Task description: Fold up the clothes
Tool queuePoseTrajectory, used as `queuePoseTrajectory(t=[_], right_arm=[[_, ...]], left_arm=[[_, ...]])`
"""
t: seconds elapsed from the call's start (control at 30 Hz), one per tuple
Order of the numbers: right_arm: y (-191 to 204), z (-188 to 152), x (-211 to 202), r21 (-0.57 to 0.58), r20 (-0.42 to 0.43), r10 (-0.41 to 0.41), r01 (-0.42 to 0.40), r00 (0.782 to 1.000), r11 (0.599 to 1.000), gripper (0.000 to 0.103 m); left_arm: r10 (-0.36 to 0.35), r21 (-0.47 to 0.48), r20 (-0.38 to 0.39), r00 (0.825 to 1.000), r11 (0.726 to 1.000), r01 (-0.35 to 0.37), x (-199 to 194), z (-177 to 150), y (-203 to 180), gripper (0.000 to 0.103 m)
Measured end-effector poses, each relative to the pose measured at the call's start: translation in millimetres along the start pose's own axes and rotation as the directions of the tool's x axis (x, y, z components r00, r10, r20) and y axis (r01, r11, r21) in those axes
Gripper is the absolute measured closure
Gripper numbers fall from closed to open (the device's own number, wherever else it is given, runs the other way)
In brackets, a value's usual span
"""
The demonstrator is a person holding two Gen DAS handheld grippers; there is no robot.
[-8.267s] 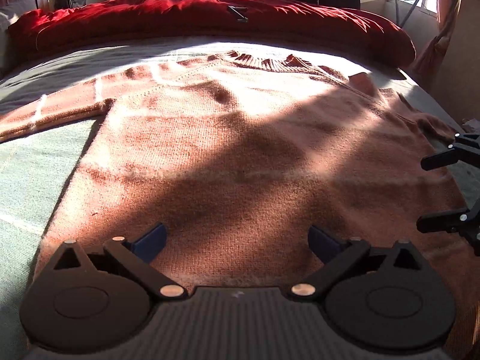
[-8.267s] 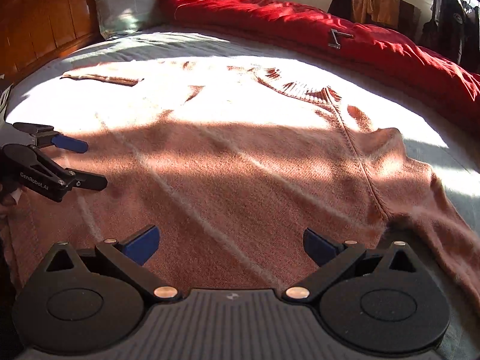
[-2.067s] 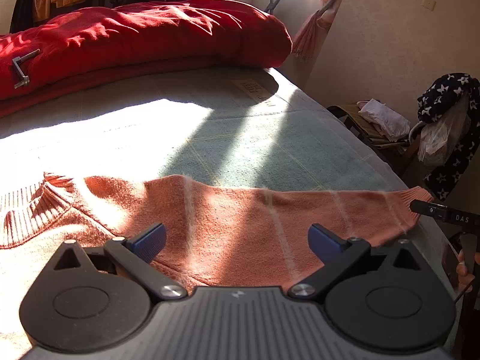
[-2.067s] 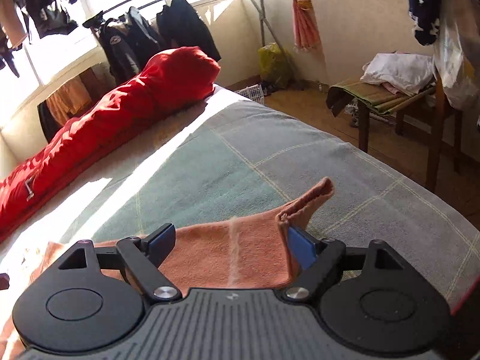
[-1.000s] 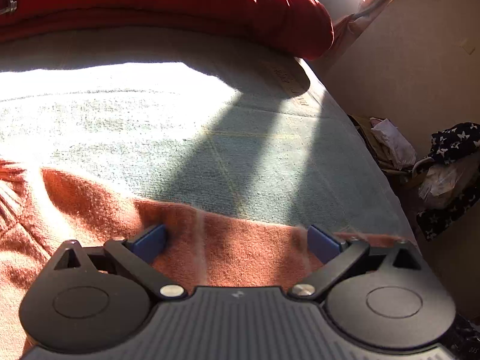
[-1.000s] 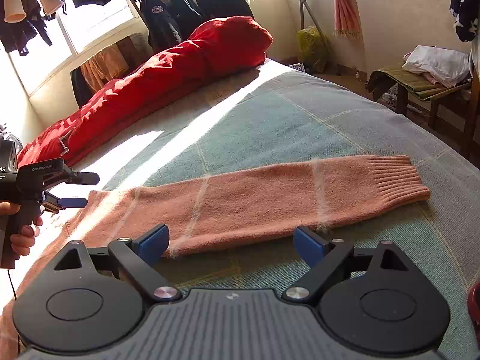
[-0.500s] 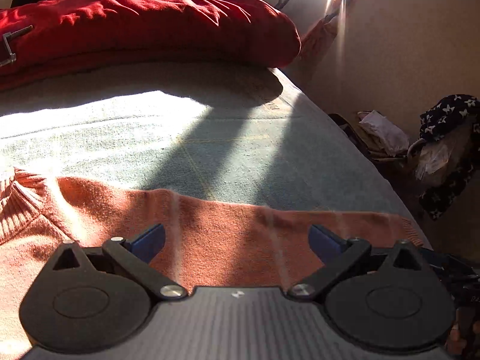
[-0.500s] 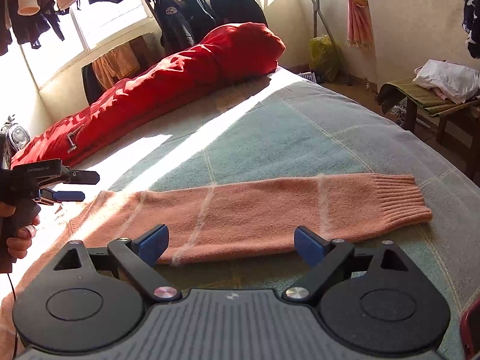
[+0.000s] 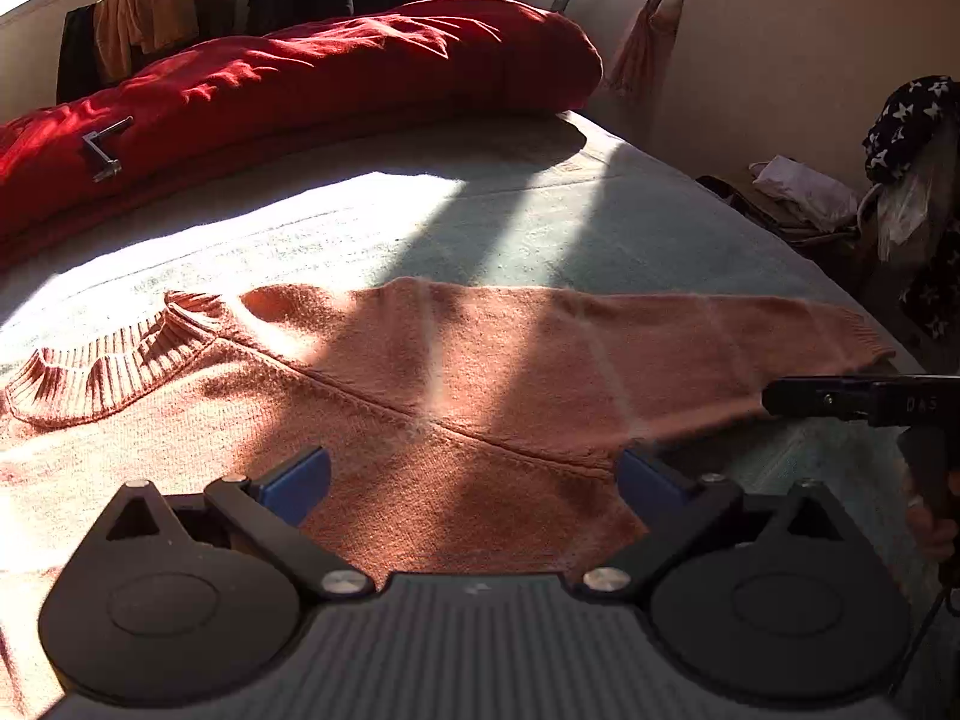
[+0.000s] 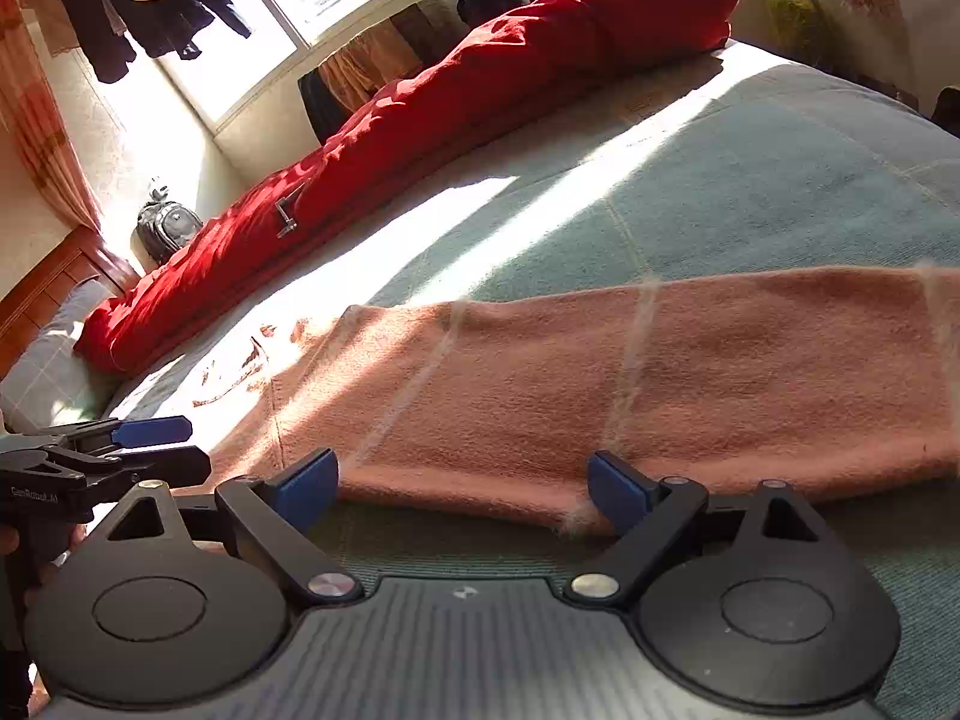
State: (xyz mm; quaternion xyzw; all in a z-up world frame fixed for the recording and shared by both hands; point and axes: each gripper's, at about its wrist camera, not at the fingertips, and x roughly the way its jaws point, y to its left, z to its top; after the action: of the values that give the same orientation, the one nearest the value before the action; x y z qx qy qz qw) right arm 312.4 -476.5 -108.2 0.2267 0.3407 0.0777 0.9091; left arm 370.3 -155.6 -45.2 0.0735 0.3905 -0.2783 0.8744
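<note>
Over on the left wrist view, we've got our left gripper (image 9: 474, 480) hanging over the salmon sweater (image 9: 420, 420) near the armpit seam, jaws spread wide with nothing pinched. Sweater's spread flat on the pale green bedspread (image 9: 540, 228), ribbed collar (image 9: 114, 354) at 9 o'clock, sleeve (image 9: 690, 348) stretched toward 3 o'clock, probably so it can flip over the body cleanly. Our right gripper (image 9: 780, 399) pokes in at 3 o'clock by the cuff. Fuzzy knit, faint pale stripes.

From the right wrist view, our right gripper's jaws gape too, empty, straddling the sleeve's near edge. Left gripper sits at 8 o'clock. Puffy red duvet (image 10: 480, 72) rolled up along 12 o'clock.
</note>
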Motion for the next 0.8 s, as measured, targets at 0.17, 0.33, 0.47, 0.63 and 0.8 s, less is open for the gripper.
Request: queuePoseTrajectory(t=[0.17, 0.33, 0.47, 0.63, 0.8], right_arm=[[-48.8, 1.7, -38.1, 0.151, 0.063, -0.067, 0.057, 0.996, 0.987, 0.010], [-49.3, 23.0, -43.4, 0.148, 0.118, -0.064, 0.046, 0.991, 0.988, 0.004], [-68.7, 25.4, -29.1, 0.166, 0.029, -0.155, 0.148, 0.987, 0.975, 0.004], [-107.8, 15.8, -64.3, 0.264, 0.111, -0.208, 0.173, 0.972, 0.949, 0.004], [-115.9, 34.8, -68.5, 0.290, 0.160, -0.172, 0.121, 0.972, 0.949, 0.003]], left_arm=[[-0.009, -0.020, -0.028, 1.000, 1.000, 0.009, 6.0, -7.9, -5.0, 0.002], [-0.016, -0.008, -0.031, 0.999, 1.000, 0.016, 4.1, -9.5, -14.3, 0.002], [-0.010, -0.003, -0.018, 1.000, 1.000, 0.010, -4.6, -10.0, -14.2, 0.002], [0.022, -0.019, -0.030, 0.999, 1.000, -0.023, -6.4, -14.9, -8.6, 0.002], [0.027, 0.003, -0.033, 0.999, 1.000, -0.026, -7.9, -14.1, -16.0, 0.002]])
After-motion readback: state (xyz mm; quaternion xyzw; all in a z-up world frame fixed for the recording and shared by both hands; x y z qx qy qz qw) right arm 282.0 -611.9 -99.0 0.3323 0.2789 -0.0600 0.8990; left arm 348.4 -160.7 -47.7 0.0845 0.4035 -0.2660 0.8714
